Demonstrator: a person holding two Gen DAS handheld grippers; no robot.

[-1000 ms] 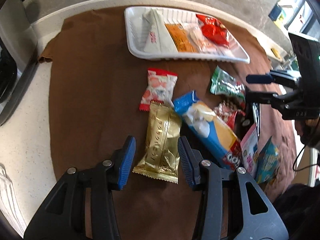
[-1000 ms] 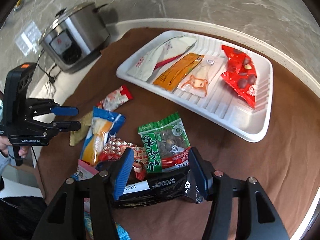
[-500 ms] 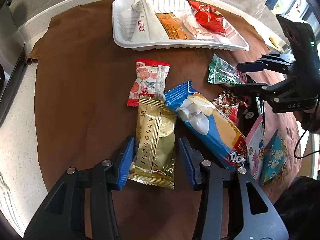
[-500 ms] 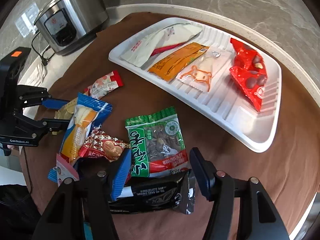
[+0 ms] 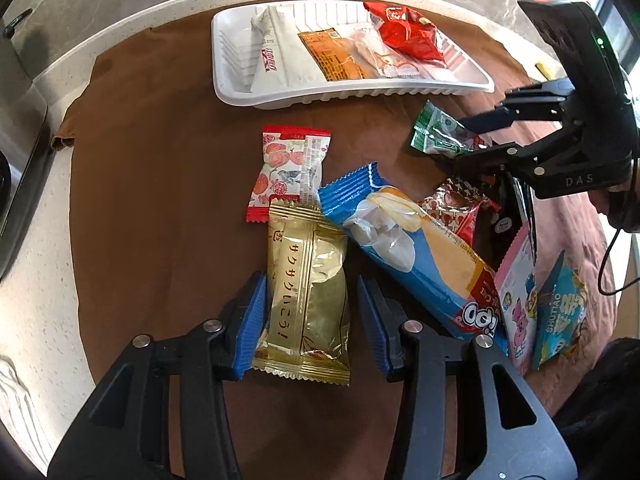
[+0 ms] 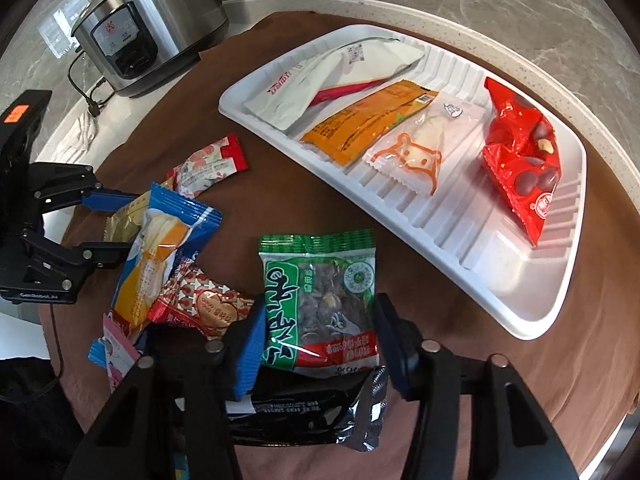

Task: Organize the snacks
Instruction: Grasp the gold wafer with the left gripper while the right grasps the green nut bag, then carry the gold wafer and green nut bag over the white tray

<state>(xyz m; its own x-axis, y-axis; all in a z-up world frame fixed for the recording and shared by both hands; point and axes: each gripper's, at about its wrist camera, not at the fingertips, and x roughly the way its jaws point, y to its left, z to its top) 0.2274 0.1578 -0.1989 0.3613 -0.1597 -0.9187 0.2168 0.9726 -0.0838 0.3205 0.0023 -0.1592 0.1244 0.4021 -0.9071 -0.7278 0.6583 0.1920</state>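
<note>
A gold snack packet (image 5: 306, 292) lies on the brown cloth (image 5: 160, 200) between the blue pads of my left gripper (image 5: 311, 280). The jaws are closing; the left pad touches the packet's edge and the right pad stands a little off it. In the right wrist view a green seed packet (image 6: 320, 292) lies flat between the closing jaws of my right gripper (image 6: 320, 300), the pads at its two side edges, with a black packet (image 6: 304, 416) under its near end. The white tray (image 6: 520, 312) holds several snacks, among them a red packet (image 6: 520, 156).
Loose on the cloth lie a blue and yellow bar (image 5: 412, 256), a red and white sweet (image 5: 288, 168), a heart-patterned packet (image 6: 204, 304) and pink and blue packets (image 5: 556, 312). A steel rice cooker (image 6: 148, 28) stands at the table's far left. The pale table rim (image 5: 44, 208) rings the cloth.
Both grippers have narrowed around their packets. The right gripper has come down and forward over the green seed packet, which now lies between its pads. The left gripper has barely moved.
</note>
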